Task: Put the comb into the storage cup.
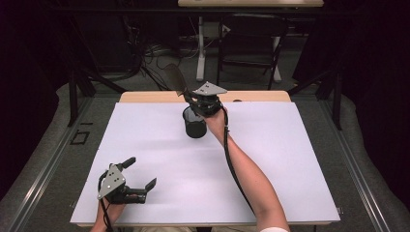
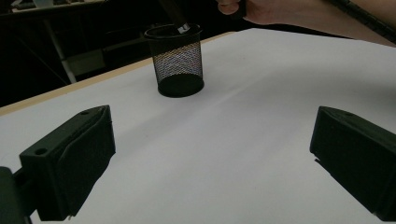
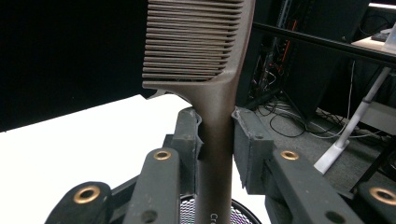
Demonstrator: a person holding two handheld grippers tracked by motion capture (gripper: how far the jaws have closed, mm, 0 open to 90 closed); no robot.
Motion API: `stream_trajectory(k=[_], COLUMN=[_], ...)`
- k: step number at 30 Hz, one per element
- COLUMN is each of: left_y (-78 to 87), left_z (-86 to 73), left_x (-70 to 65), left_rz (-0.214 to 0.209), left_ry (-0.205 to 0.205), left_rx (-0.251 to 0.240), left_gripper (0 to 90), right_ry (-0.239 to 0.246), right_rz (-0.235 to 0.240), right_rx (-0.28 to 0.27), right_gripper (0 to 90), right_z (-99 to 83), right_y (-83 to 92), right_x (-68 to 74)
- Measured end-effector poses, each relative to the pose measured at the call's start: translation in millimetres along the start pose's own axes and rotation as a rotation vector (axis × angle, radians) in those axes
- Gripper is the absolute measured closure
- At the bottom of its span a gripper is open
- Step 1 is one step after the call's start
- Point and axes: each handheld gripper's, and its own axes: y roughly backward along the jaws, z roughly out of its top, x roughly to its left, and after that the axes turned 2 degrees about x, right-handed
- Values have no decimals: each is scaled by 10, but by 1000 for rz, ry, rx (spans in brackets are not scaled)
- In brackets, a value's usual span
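Observation:
A brown comb (image 3: 205, 56) stands upright with its handle clamped between the jaws of my right gripper (image 3: 217, 133), teeth end up. Its lower end reaches into a black mesh cup (image 1: 194, 123) standing at the far middle of the white table (image 1: 270, 159). From above, the right gripper (image 1: 196, 102) hovers just over the cup's rim, the comb (image 1: 175, 78) sticking up and back. The cup (image 2: 176, 60) appears ahead in the left gripper view, with the comb's tip (image 2: 180, 25) inside it. My left gripper (image 1: 141, 173) rests open near the front left corner, holding nothing.
A light wooden strip (image 1: 145, 96) runs along the table's far edge. Beyond it stand a dark chair (image 1: 249, 43), a white desk leg (image 1: 200, 48) and loose cables (image 1: 150, 60) on the floor. Dark frame legs flank the table.

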Motion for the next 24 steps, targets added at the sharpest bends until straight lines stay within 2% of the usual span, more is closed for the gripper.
stream_trajectory(k=[24], left_y=[5], left_z=[1], left_x=[2], left_rz=[1], left_ry=[0], left_rx=[-1], left_gripper=[1], right_ry=[-1], right_rz=[10], right_rx=[32], right_gripper=[725], right_z=[-105], right_y=[-82], right_x=[17])
